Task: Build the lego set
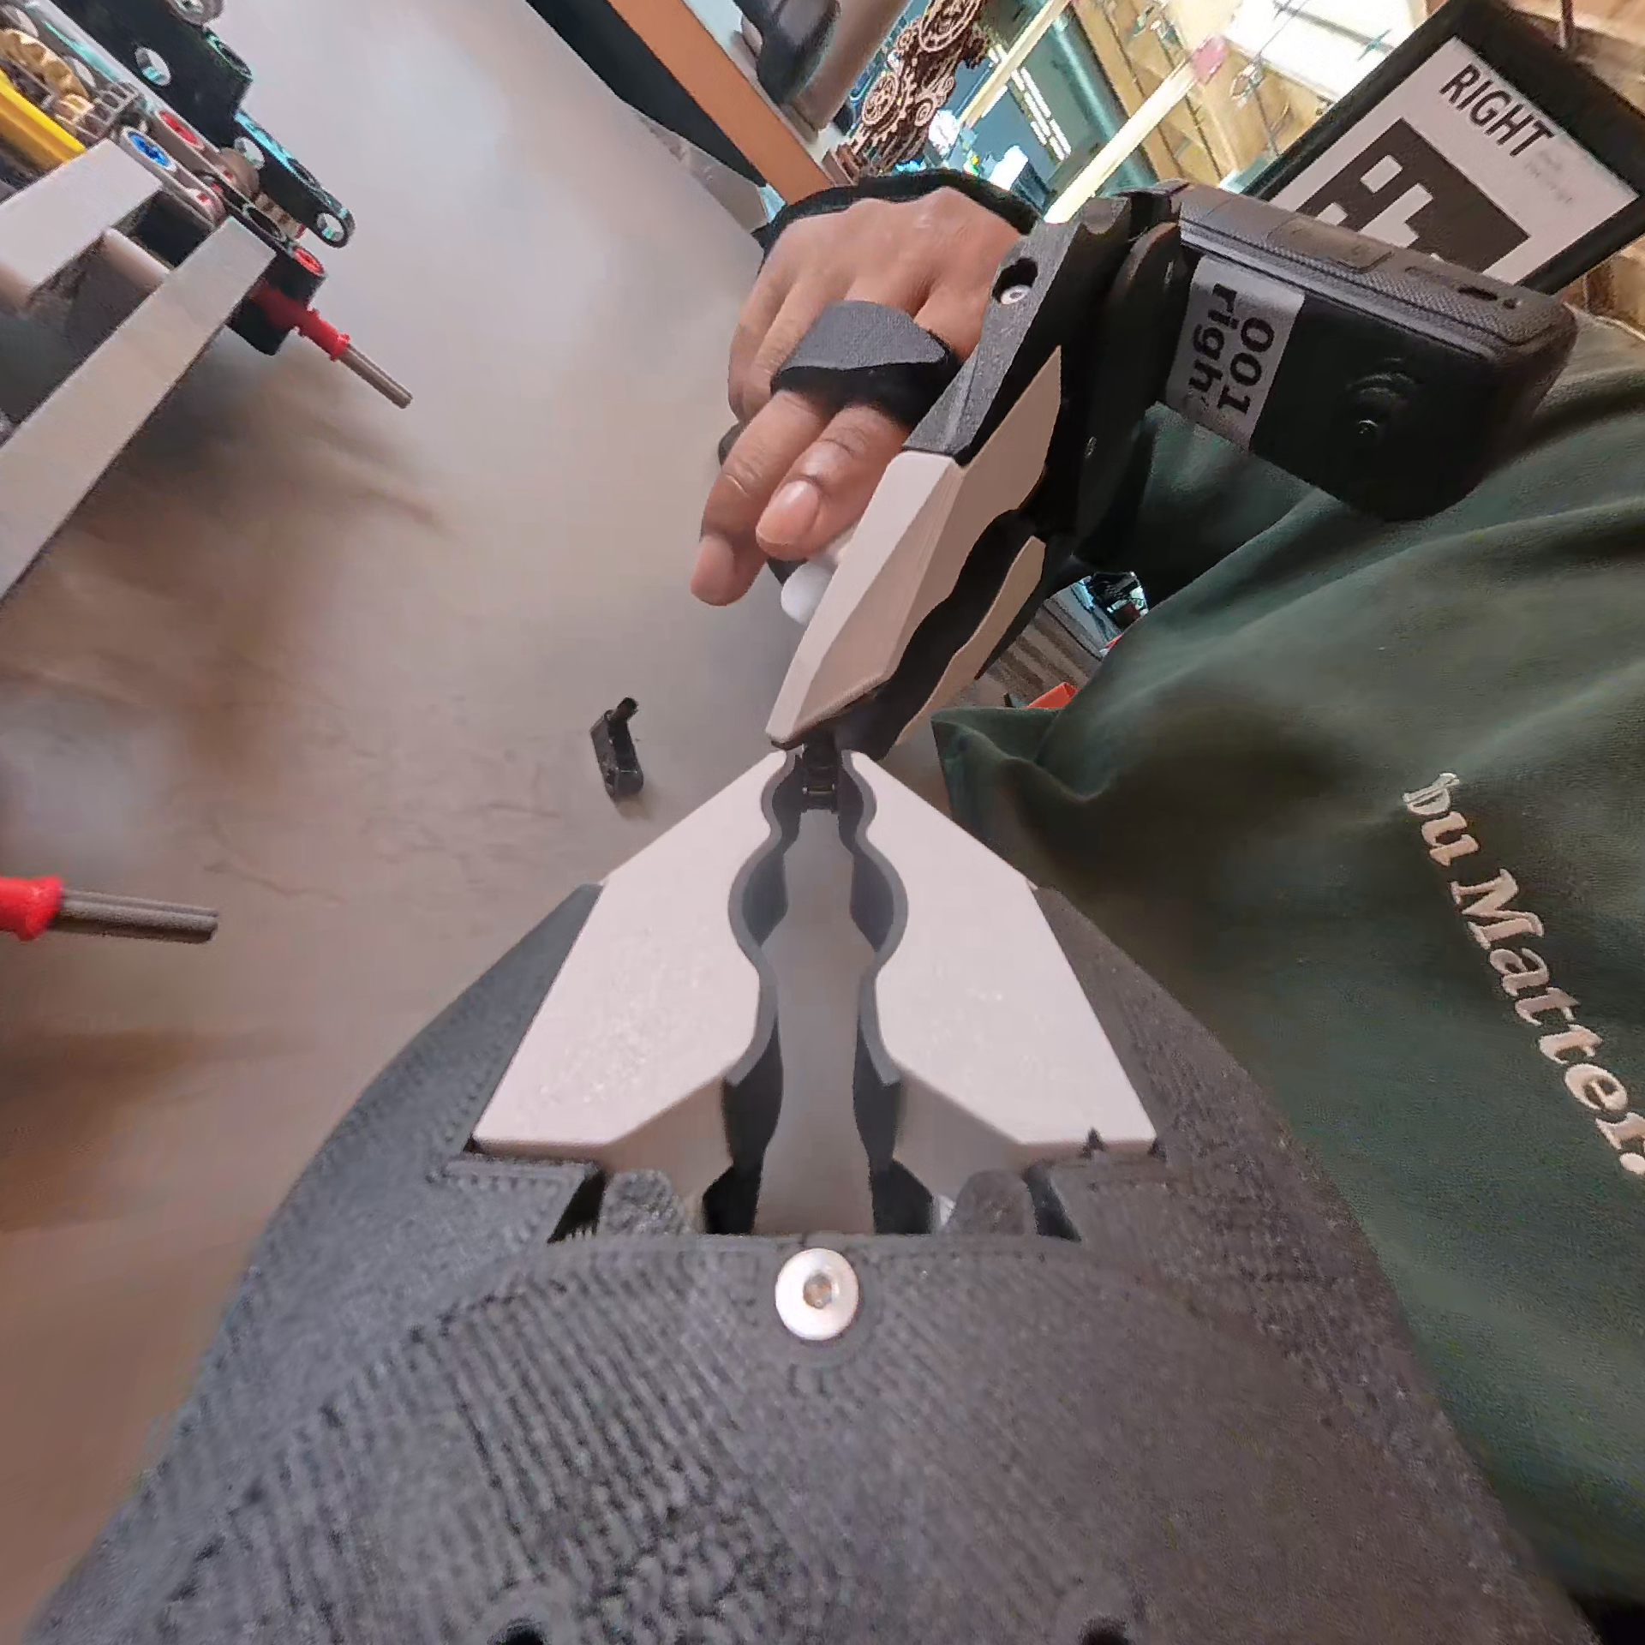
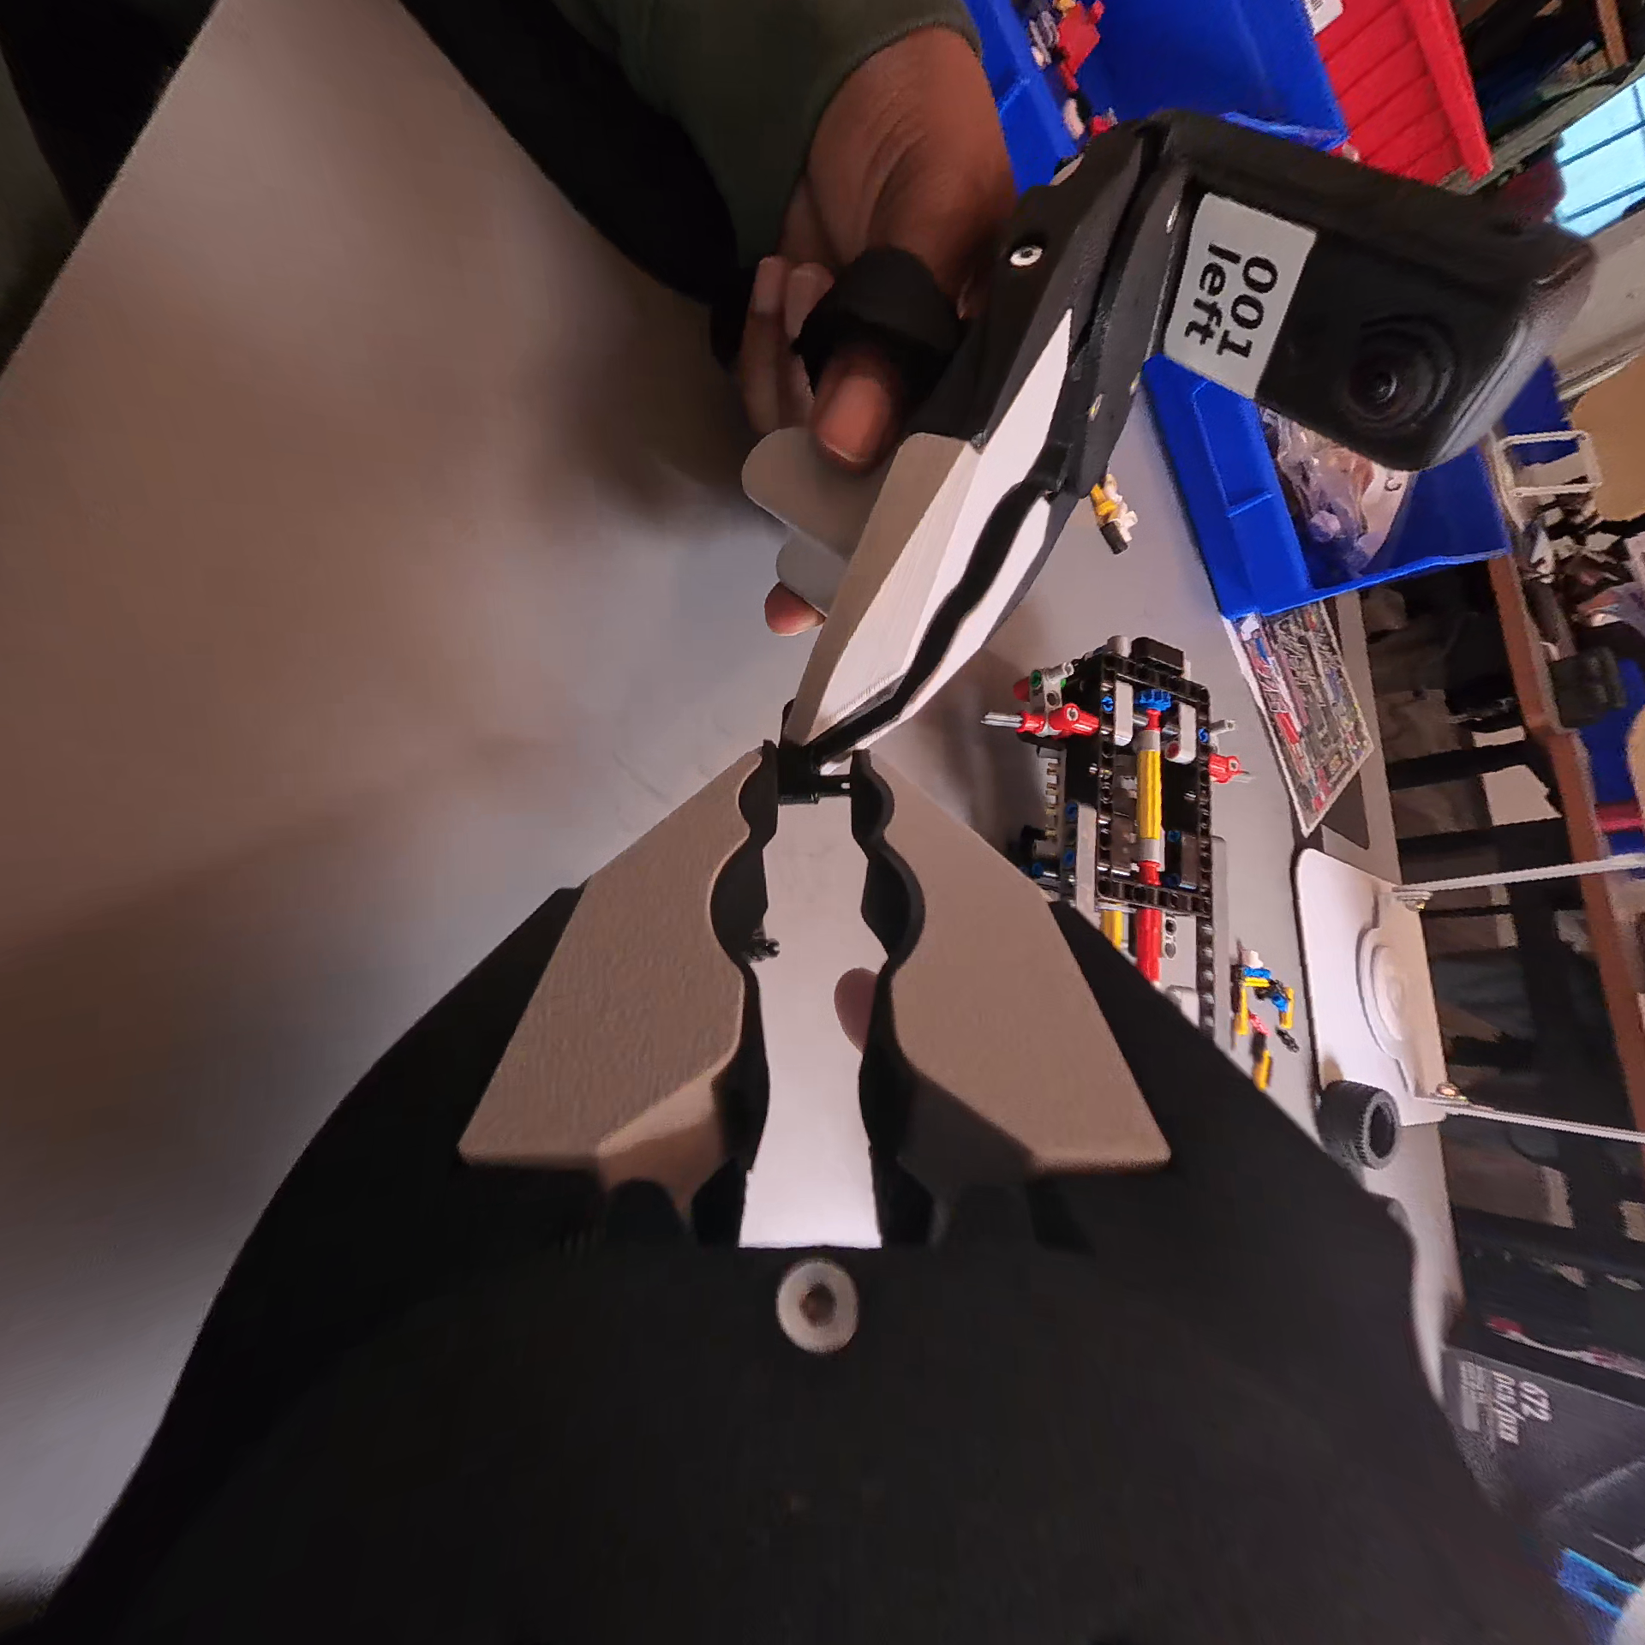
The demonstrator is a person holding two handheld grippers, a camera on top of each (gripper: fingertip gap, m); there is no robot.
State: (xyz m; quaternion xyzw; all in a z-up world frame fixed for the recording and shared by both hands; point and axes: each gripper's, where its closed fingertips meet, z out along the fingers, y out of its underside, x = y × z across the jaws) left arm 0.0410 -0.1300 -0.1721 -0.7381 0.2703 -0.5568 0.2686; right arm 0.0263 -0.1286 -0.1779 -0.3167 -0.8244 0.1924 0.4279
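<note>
Holding loose bricks (hard to identify), blue bins (image 2: pixel 1246 498).

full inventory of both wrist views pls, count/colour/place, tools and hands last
small black piece: 1, black, pinched between both tool tips above the table
loose black connector: 1, black, on the grey table, left of the tool tips
partial lego frame: 1, black with yellow, red, blue and grey parts, on the table to the right in the right wrist view
loose axle: 1, red end, dark grey shaft, left edge of the left wrist view
small loose parts: a few, yellow, blue, black, beside the frame
tyre: 1, black, near the frame
instruction sheet: 1, printed, beyond the frame
bins: several, blue and red, behind the table
left tool: 1, grey fingers, shut on the piece
right tool: 1, grey fingers, shut on the piece
hands: 2, one on each tool; green sleeves
</note>
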